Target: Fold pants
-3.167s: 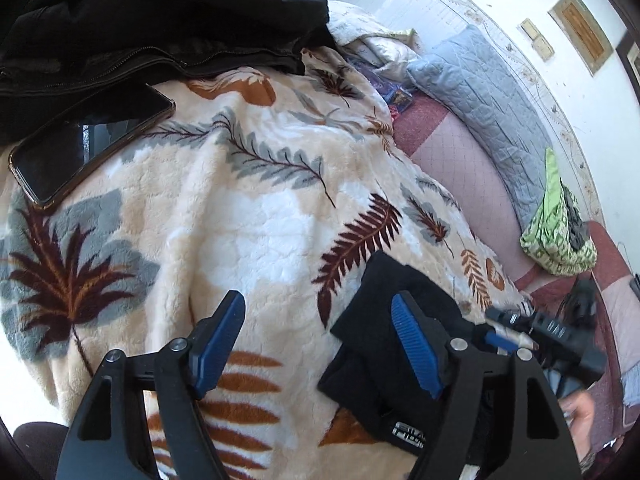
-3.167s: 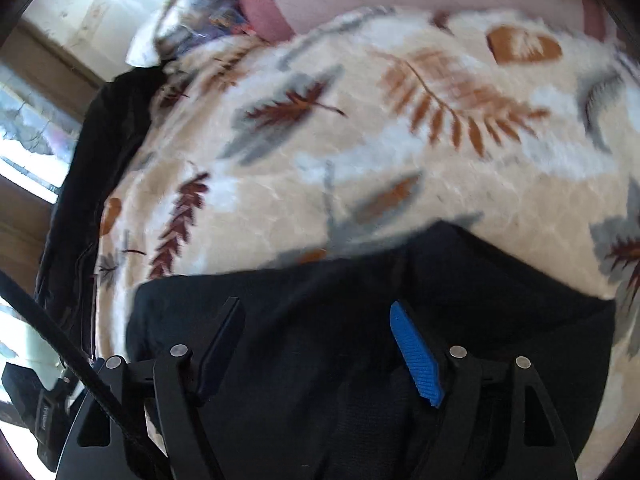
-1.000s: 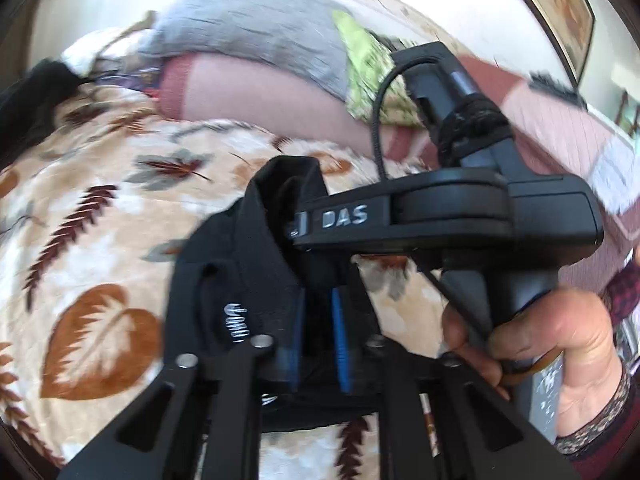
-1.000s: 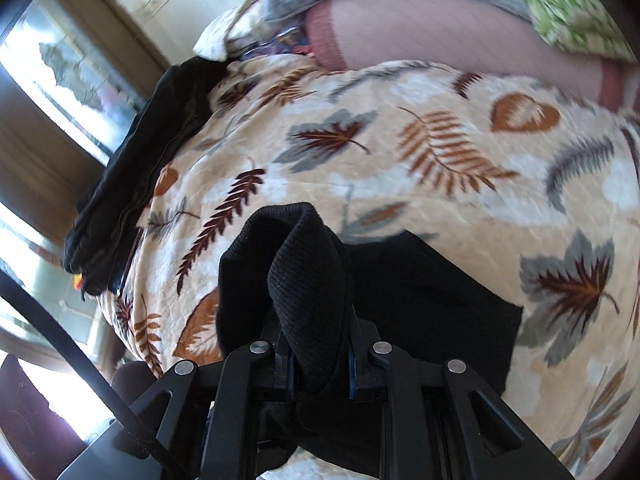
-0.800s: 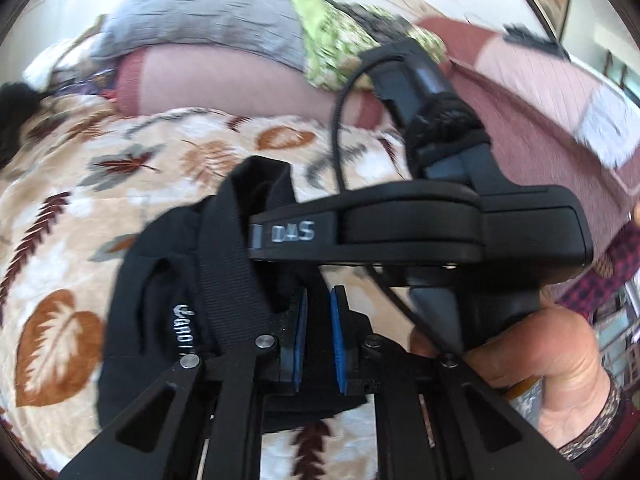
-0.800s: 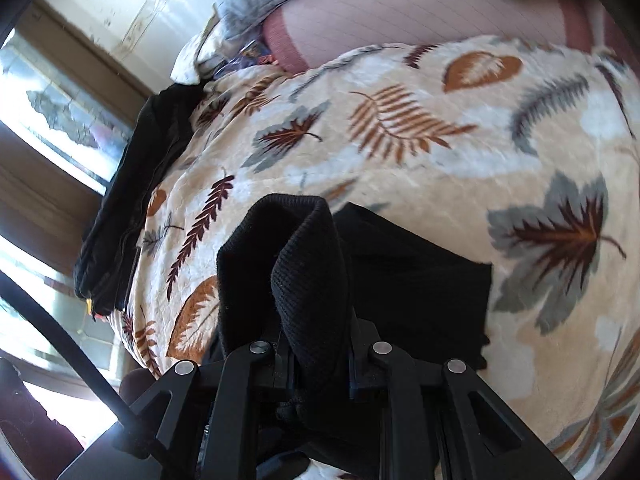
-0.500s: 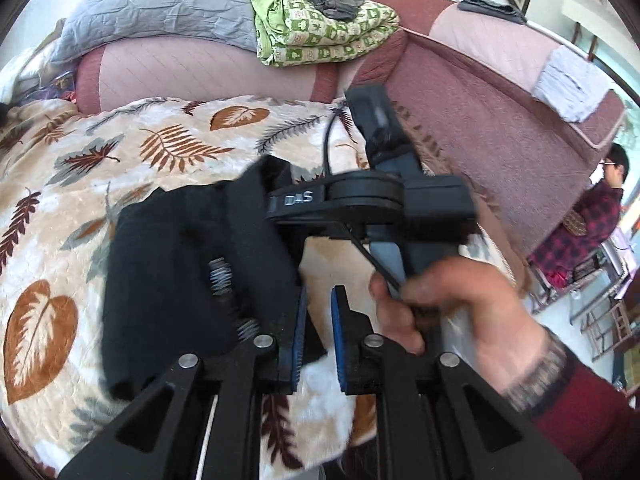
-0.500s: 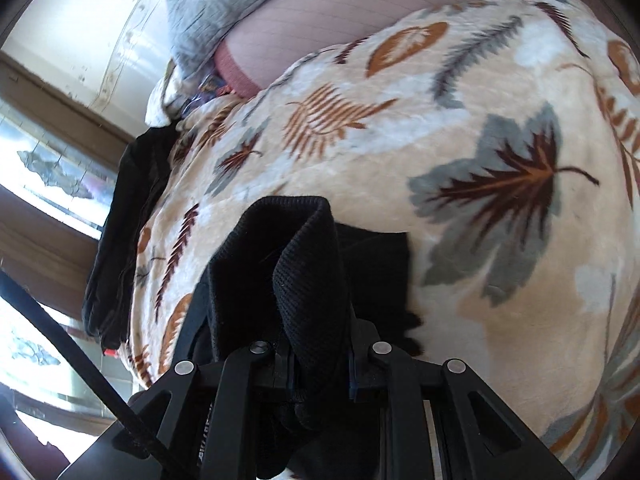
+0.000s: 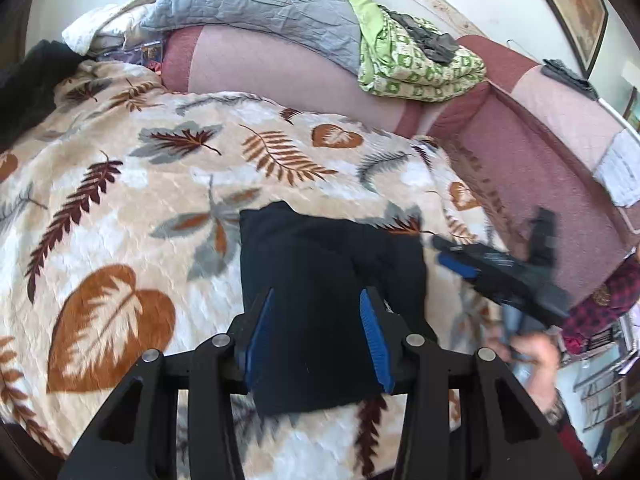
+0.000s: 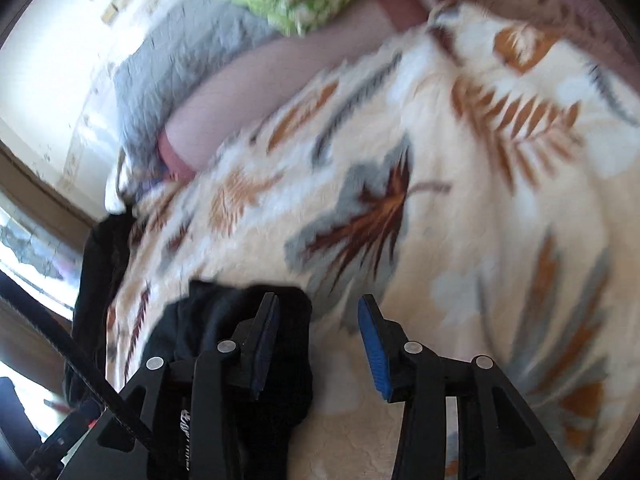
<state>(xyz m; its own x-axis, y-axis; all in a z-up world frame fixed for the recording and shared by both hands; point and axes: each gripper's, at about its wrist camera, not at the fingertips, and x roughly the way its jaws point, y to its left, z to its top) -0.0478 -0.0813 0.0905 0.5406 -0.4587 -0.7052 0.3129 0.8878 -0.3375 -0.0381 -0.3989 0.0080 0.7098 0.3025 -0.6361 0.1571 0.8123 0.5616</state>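
The black pants [image 9: 320, 276] lie folded into a flat rectangle on the leaf-patterned blanket [image 9: 132, 184]. My left gripper [image 9: 316, 316] hovers over their near edge, its jaws opening, the blue pads apart and off the cloth. In the left wrist view my right gripper [image 9: 460, 266] appears blurred at the pants' right side, held by a hand [image 9: 532, 354]. In the right wrist view my right gripper [image 10: 318, 332] is opening too; the pants [image 10: 236, 320] sit under and behind its left finger, and only blanket [image 10: 500, 200] shows between the pads.
A pink sofa back [image 9: 540, 168] carries a grey quilt [image 9: 256, 4] and a green patterned bundle [image 9: 412, 64]. A dark jacket [image 9: 24, 84] lies at the blanket's far left. A window [image 10: 28, 248] is at the left of the right wrist view.
Both grippers held raised folds of the pants a second ago and have let go. The pants now lie flat, and the right gripper has swung off to their right side.
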